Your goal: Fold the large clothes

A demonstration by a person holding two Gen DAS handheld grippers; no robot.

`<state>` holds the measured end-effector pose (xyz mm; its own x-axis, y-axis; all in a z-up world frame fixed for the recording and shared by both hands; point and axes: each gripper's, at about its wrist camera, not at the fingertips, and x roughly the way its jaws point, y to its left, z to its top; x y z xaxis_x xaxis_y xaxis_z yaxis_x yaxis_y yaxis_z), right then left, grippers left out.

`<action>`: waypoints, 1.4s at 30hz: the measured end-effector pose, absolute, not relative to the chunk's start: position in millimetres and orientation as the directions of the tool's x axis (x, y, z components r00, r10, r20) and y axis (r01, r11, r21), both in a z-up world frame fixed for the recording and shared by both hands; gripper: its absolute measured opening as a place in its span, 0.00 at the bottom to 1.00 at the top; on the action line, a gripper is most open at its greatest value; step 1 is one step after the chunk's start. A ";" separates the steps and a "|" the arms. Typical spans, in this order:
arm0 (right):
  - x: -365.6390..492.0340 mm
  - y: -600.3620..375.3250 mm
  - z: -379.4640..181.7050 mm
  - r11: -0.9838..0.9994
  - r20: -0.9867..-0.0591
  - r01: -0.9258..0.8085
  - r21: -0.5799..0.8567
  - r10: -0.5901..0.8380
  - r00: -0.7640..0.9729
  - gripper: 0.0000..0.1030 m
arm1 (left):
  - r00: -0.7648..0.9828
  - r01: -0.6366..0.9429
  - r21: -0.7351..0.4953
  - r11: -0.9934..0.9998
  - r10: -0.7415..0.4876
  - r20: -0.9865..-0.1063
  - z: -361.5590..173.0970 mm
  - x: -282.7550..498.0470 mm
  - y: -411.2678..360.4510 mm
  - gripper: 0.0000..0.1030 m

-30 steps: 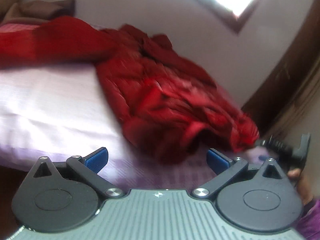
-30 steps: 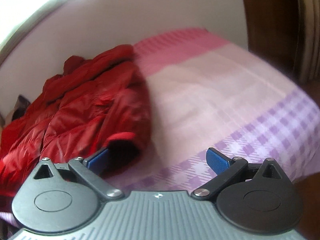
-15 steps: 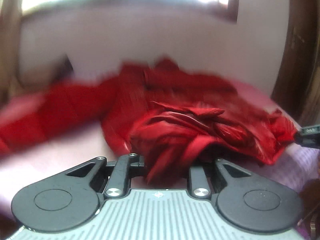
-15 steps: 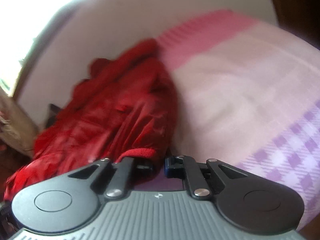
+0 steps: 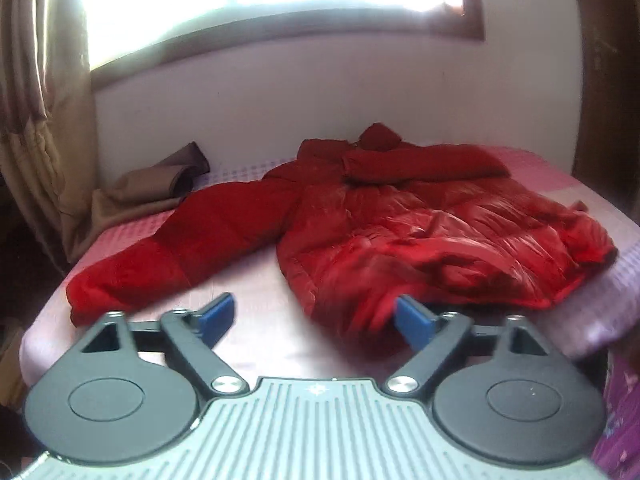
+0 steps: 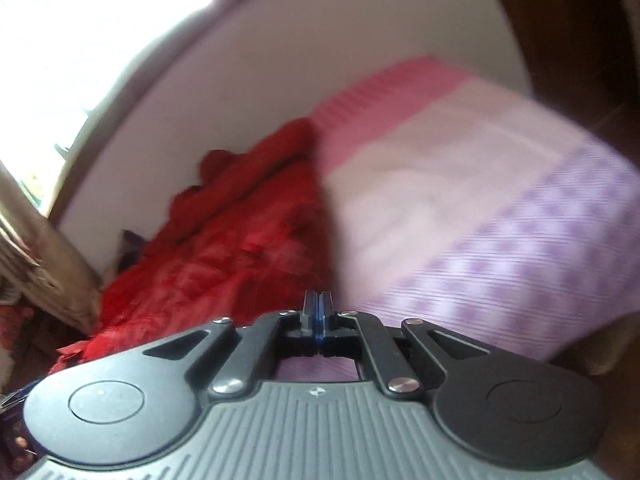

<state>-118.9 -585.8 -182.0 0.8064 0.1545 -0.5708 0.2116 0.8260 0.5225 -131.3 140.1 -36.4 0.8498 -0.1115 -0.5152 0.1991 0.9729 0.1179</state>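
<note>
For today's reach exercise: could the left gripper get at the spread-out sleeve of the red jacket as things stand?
Probably yes: the left gripper is opening with nothing between its fingers, and only bare bedsheet separates it from the sleeve.

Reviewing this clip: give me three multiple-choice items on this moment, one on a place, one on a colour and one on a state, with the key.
1. The jacket lies:
A. spread on the bed
B. on the floor
C. hung at the window

2. The jacket's colour is:
A. blue
B. red
C. green

3. The jaws of the right gripper are:
A. wide open
B. clamped on the jacket
C. shut, with nothing seen between them

Key:
1 A: the left wrist view shows it lying on the sheet with one sleeve stretched out.
2 B: it is red in both views.
3 C: in the right wrist view the pads meet, and the jacket lies beyond them.
</note>
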 end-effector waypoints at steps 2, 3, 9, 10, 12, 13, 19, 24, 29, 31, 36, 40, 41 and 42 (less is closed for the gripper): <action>-126.7 -589.8 -176.9 0.857 -0.565 0.213 0.468 0.106 0.818 0.03 | 0.857 0.223 0.076 0.972 -0.158 -0.490 -36.0 -142.0 145.7 0.97; -126.6 -588.6 -173.5 0.864 -0.558 0.194 0.465 0.116 0.822 0.04 | 0.862 0.225 0.060 0.973 -0.170 -0.479 -34.3 -144.0 149.6 1.00; -90.7 -572.6 -183.5 0.855 -0.538 0.150 0.496 0.167 0.826 0.91 | 0.843 0.164 -0.054 0.985 -0.169 -0.511 -44.6 -131.0 167.6 1.00; -85.1 -567.6 -187.4 0.846 -0.517 0.128 0.518 0.190 0.834 0.96 | 0.830 0.149 -0.099 0.984 -0.179 -0.529 -51.3 -124.5 170.4 1.00; -68.7 -558.3 -190.1 0.831 -0.503 0.094 0.548 0.238 0.831 0.95 | 0.817 0.131 -0.147 0.980 -0.191 -0.544 -62.8 -114.4 171.0 1.00; -55.7 -554.3 -191.3 0.838 -0.516 0.092 0.539 0.242 0.822 0.96 | 0.814 0.118 -0.158 0.980 -0.186 -0.550 -68.2 -108.9 169.5 1.00; 6.6 -537.4 -222.0 0.819 -0.627 0.082 0.568 0.365 0.688 0.15 | 0.834 0.092 -0.090 0.992 -0.126 -0.537 -70.8 -85.3 147.9 0.99; -35.4 -547.0 -128.2 0.790 -0.422 -0.121 0.601 0.442 0.792 0.06 | 0.893 0.089 0.031 0.996 -0.066 -0.446 -40.8 -85.9 145.6 1.00; -42.8 -567.6 -172.6 0.858 -0.622 0.055 0.510 0.324 0.713 0.06 | 0.902 0.073 -0.016 0.997 -0.073 -0.425 -31.6 -72.8 149.8 1.00; -42.6 -571.3 -207.1 0.839 -0.675 0.084 0.538 0.368 0.640 0.07 | 0.892 0.094 -0.073 0.993 -0.116 -0.437 -33.5 -62.6 146.5 1.00; -56.0 -581.1 -177.2 0.848 -0.605 0.127 0.515 0.254 0.755 0.20 | 0.899 0.152 -0.038 0.988 -0.154 -0.411 -35.9 -36.1 107.2 1.00; -47.6 -567.6 -118.3 0.940 -0.534 0.062 0.335 0.136 0.835 0.26 | 0.902 0.166 -0.071 0.984 -0.180 -0.393 -42.5 -8.8 82.5 1.00; -36.1 -557.2 -106.5 0.953 -0.524 0.012 0.302 0.155 0.837 0.30 | 0.902 0.171 -0.096 0.981 -0.195 -0.385 -42.9 -1.9 78.6 1.00; -22.8 -544.4 -98.2 0.964 -0.521 -0.035 0.265 0.173 0.836 0.36 | 0.905 0.166 -0.116 0.979 -0.197 -0.376 -43.0 5.5 74.6 1.00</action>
<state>-22.8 -544.4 -98.2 0.8355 0.1731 -0.5215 -0.0345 0.9637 0.2647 5.5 74.6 -43.0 0.9053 -0.1975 -0.3761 0.1656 0.9794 -0.1156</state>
